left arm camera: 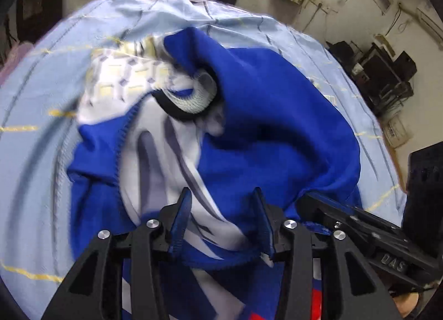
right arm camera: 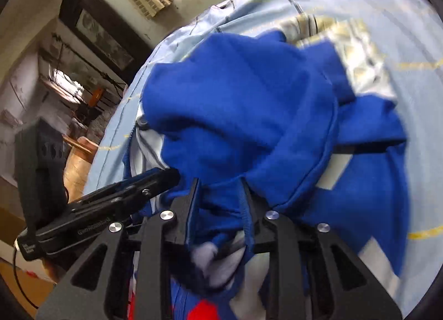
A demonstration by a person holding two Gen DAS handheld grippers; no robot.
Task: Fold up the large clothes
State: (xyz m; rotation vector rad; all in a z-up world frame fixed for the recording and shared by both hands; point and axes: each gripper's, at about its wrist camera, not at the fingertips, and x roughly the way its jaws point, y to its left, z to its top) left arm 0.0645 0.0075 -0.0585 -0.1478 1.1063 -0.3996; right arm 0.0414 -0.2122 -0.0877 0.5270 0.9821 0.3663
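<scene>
Blue-and-white jacket [left arm camera: 249,131] found crumpled in a heap on the light-blue sheet [left arm camera: 41,93], collar uppermost. Left gripper [left arm camera: 223,220] standing apart over the white lining, clamping nothing; right gripper [right arm camera: 220,203] part-closed with blue cloth bunched between, firm grip not confirmable. Judged soft, limp and bulky: best taken at hem or shoulder seams.

The left gripper [left arm camera: 223,198] points steeply down with fingers spread apart, while the right gripper [right arm camera: 220,190] angles down just beside it, fingers narrower.
</scene>
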